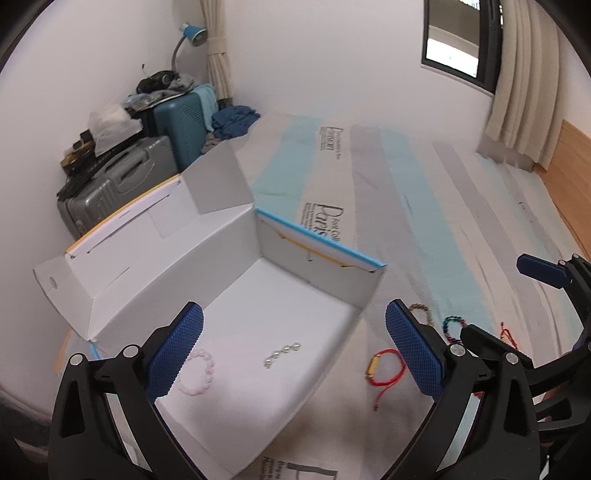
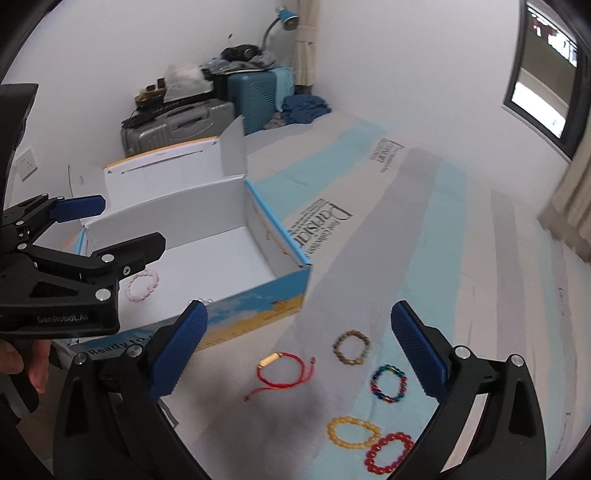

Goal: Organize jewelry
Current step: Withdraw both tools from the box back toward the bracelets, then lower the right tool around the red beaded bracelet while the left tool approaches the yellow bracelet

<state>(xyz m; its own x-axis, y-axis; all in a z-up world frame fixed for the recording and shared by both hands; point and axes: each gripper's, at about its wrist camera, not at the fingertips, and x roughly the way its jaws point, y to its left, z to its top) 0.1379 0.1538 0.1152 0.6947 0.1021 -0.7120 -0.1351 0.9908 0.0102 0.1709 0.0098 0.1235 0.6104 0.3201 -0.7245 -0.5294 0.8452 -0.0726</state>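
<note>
An open white box (image 1: 236, 236) (image 2: 258, 218) stands on the striped bedsheet. Inside lie a pink bead bracelet (image 1: 201, 373) (image 2: 142, 286) and a pearl strand (image 1: 282, 353). My left gripper (image 1: 295, 350) is open and empty over the box's near edge. My right gripper (image 2: 299, 350) is open and empty above loose bracelets on the sheet: a red cord one (image 2: 282, 373) (image 1: 384, 365), a brown bead one (image 2: 351, 347), a multicolour one (image 2: 388, 382) (image 1: 453, 326), a yellow one (image 2: 352, 431) and a red bead one (image 2: 388, 452).
Suitcases (image 1: 122, 177) (image 2: 177, 125) piled with clutter stand by the wall behind the box. A blue desk lamp (image 1: 192, 35) and curtains (image 1: 524, 81) are at the back. The sheet (image 2: 461, 258) stretches to the right.
</note>
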